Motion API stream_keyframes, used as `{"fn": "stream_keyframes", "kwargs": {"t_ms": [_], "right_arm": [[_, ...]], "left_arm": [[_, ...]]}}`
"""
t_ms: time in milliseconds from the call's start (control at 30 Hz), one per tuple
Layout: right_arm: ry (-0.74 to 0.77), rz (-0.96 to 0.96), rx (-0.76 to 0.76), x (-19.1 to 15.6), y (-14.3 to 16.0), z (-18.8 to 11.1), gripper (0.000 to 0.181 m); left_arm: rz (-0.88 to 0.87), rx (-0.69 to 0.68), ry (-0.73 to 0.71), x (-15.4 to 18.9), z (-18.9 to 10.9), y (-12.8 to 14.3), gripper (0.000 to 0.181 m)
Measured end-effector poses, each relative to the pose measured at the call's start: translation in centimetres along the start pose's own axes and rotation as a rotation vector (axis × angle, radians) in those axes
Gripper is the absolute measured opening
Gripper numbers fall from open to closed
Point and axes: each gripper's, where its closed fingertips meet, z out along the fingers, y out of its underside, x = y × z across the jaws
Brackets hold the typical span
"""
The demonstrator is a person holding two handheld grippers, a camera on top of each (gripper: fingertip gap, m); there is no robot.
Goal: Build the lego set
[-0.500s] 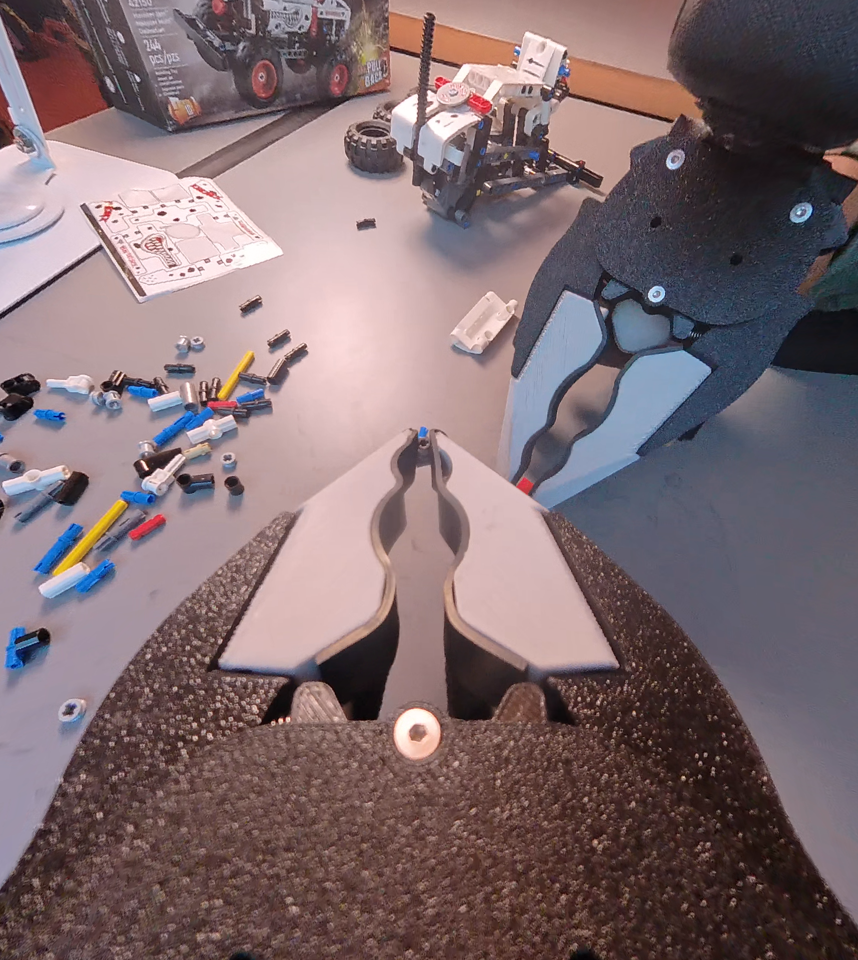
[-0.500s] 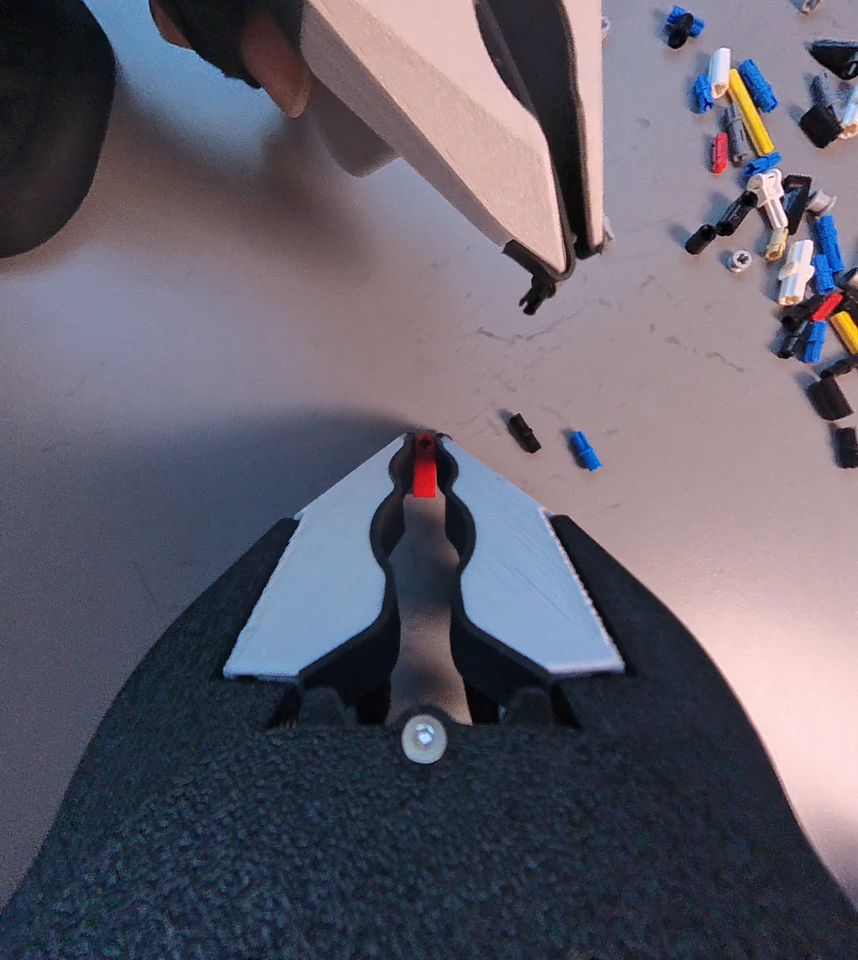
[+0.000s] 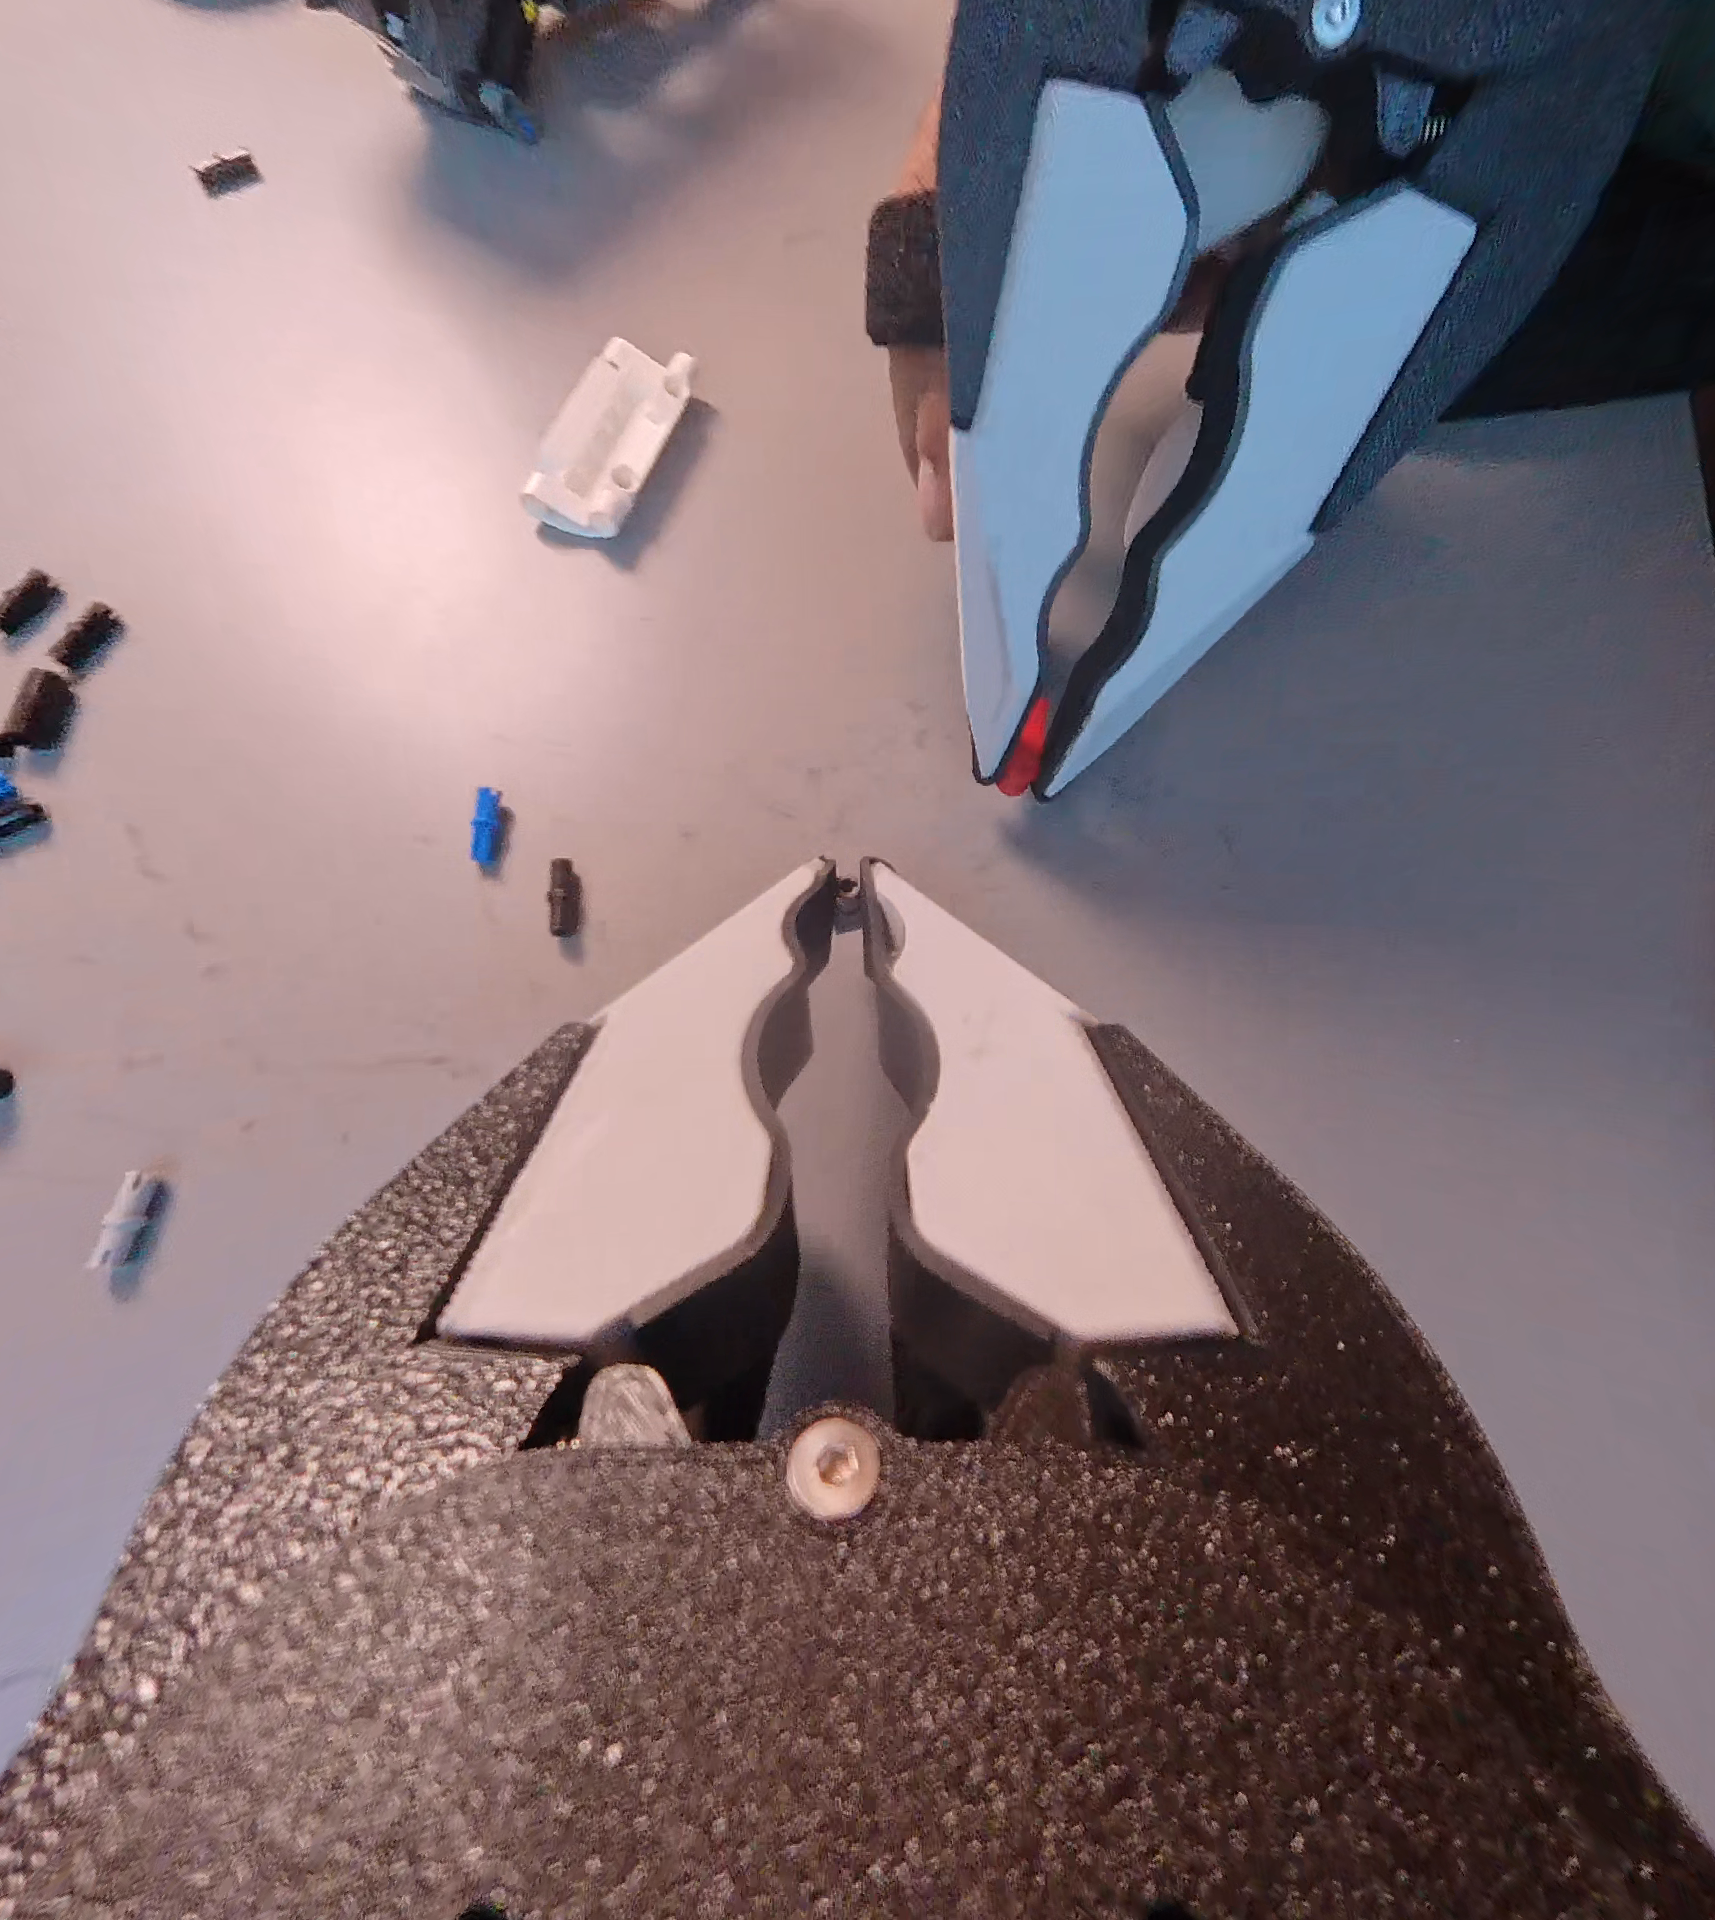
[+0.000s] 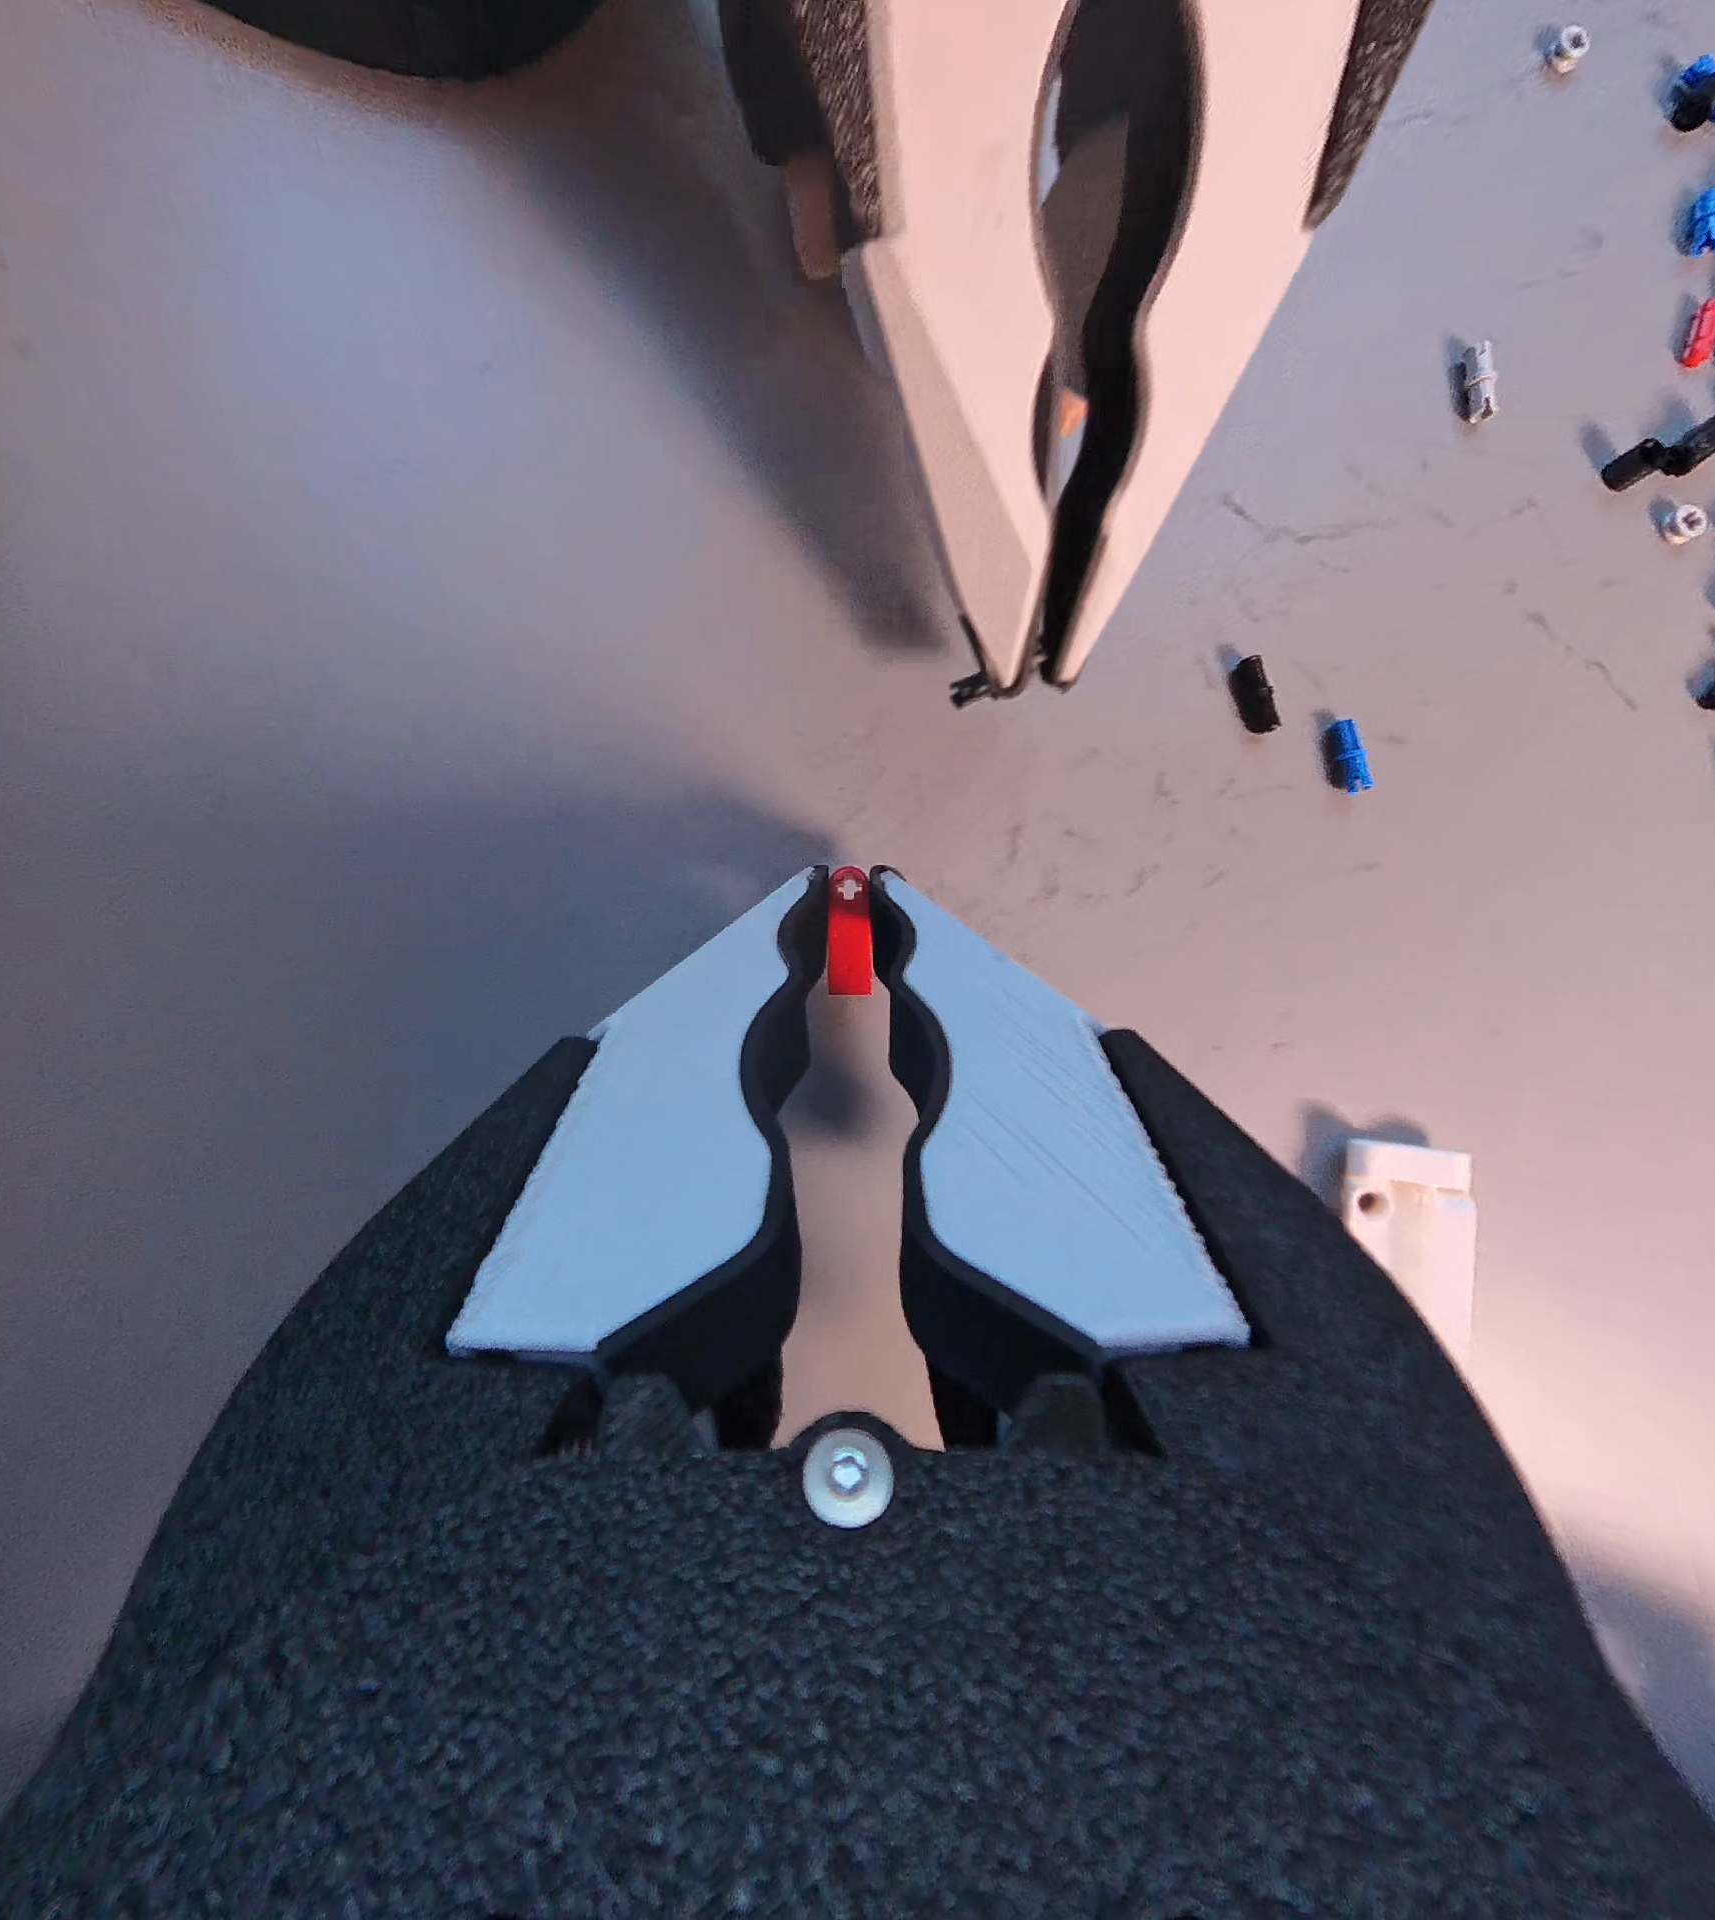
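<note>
Grippers face tip to tip above our grey table [image 3: 1352,1039]: our right gripper [image 4: 848,878] pinches a red piece [image 4: 849,940] lengthwise, our left gripper [image 3: 845,868] pinches a small black pin [image 4: 972,686] crosswise, nearly touching.

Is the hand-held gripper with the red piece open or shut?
Shut: the right hand-held gripper pinches the red piece between its fingertips.

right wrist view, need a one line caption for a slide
Right gripper pinches a small red lego piece, facing the left gripper holding a tiny black pin above the grey table.
</note>
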Motion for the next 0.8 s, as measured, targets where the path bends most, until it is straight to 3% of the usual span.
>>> {"fn": "stream_keyframes", "kwargs": {"t_ms": [200, 300, 567, 700, 800], "right_arm": [[0.051, 0.017, 0.137, 0.8, -1.0, -1.0, 0.007], [0.087, 0.033, 0.265, 1.5, -2.6, -2.0, 0.007], [0.200, 0.066, 0.765, 2.5, -8.4, -7.3, 0.007], [0.051, 0.312, 1.038, 2.7, -10.7, -9.8, 0.007], [-0.124, 0.477, 1.118, 2.6, -11.4, -9.8, 0.007]], "left_arm": [[0.081, -0.047, 0.006, 1.0, 1.0, 0.7, 0.004], [0.054, -0.006, 0.000, 0.4, 0.3, 0.2, 0.015], [-0.188, 0.420, 0.299, 2.2, -4.5, -6.2, 0.017], [-0.188, 0.567, 0.349, 3.4, -5.5, -8.6, 0.021], [-0.244, 0.687, 0.408, 3.8, -6.9, -10.4, 0.018]]}}
